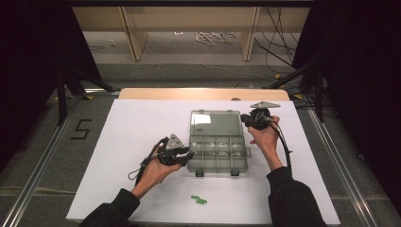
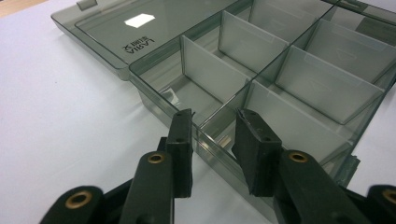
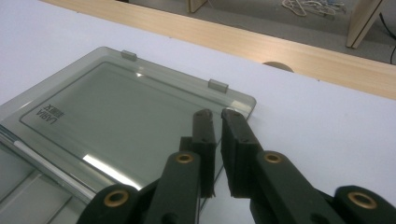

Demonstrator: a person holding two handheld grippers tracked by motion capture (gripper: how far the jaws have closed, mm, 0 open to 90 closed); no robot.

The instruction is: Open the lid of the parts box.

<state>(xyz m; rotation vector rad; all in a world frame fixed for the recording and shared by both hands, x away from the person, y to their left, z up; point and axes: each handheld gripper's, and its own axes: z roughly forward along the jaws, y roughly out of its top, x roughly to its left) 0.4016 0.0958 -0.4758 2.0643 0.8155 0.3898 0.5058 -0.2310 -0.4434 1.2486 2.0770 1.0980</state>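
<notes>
A smoky clear compartment box [image 1: 217, 161] lies open on the white sheet, its lid [image 1: 215, 124] folded flat toward the far side. My left gripper [image 1: 188, 155] is at the box's left wall. In the left gripper view the left gripper [image 2: 212, 123] straddles that wall [image 2: 159, 95], one jaw outside and one inside a compartment, shut on it. My right gripper [image 1: 246, 118] is at the lid's far right corner. In the right gripper view the right gripper [image 3: 215, 114] has its narrow-set jaws shut on the edge of the lid [image 3: 121, 116].
Two small green pieces [image 1: 198, 200] lie on the white sheet [image 1: 137, 132] near the front edge. Two latches [image 1: 199, 173] hang off the box's near side. A wooden table strip [image 1: 203, 93] runs along the far edge, with cables on the floor beyond.
</notes>
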